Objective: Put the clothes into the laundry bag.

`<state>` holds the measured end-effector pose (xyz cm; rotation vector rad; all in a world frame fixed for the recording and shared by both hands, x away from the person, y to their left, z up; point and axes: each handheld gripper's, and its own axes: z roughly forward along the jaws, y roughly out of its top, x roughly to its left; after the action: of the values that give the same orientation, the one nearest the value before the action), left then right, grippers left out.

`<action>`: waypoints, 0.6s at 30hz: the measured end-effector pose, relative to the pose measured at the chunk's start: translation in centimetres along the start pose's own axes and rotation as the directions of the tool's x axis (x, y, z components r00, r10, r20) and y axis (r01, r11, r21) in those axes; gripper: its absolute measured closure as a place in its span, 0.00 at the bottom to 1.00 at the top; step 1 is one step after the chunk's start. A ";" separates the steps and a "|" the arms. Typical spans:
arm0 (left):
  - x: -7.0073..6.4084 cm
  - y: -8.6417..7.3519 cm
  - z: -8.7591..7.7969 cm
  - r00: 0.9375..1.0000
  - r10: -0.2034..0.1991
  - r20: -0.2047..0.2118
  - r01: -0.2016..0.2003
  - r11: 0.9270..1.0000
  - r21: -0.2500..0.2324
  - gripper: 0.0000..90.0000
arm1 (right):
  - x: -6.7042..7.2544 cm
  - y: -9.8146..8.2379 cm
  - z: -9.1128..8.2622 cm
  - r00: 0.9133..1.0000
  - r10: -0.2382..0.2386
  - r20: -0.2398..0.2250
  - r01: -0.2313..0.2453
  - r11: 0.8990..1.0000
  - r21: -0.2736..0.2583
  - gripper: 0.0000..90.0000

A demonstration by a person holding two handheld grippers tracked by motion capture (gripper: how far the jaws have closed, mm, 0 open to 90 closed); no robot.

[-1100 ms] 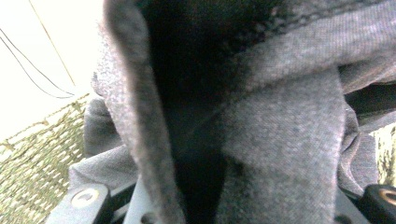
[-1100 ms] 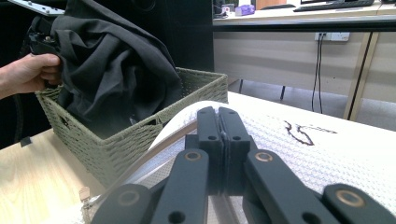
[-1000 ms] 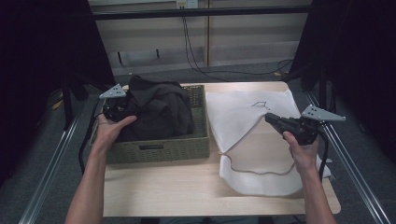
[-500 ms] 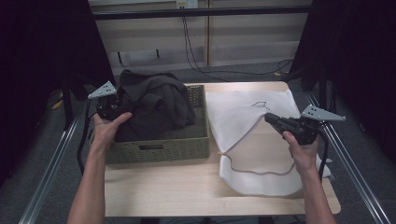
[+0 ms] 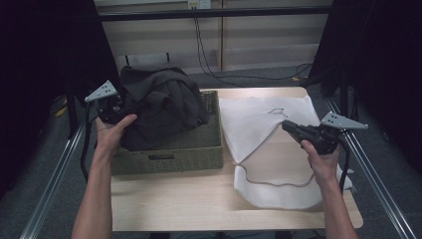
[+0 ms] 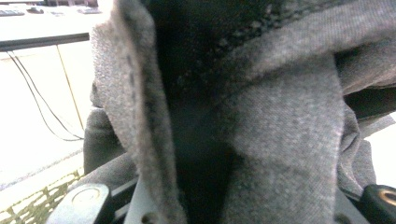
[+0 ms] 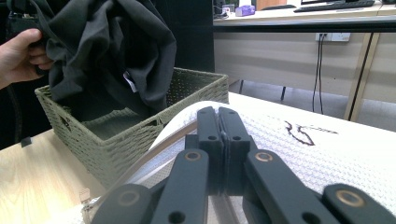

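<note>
Left claw (image 5: 115, 110) lifts dark garment (image 5: 159, 102) above basket (image 5: 169, 157).

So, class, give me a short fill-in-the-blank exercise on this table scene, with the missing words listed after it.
1. The left gripper lifts a dark garment out of a woven ____.
2. The jaws of the right gripper are ____.
3. The basket stands on the wooden table, to the ____ of the white bag in the high view.
4. The bag's rim carries a thin ____.

Missing words: basket; shut; left; cord
</note>
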<state>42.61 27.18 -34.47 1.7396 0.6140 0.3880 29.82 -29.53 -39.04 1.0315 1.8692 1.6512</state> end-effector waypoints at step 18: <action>-0.3 2.6 -1.7 1.000 -0.011 -0.026 0.009 0.997 -0.083 0.78 | 0.0 0.1 -0.1 1.000 0.002 -0.001 -0.002 1.000 -0.002 0.99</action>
<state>41.94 27.95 -31.47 1.6540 0.6173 0.4243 29.80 -29.57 -38.95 1.0322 1.8671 1.6554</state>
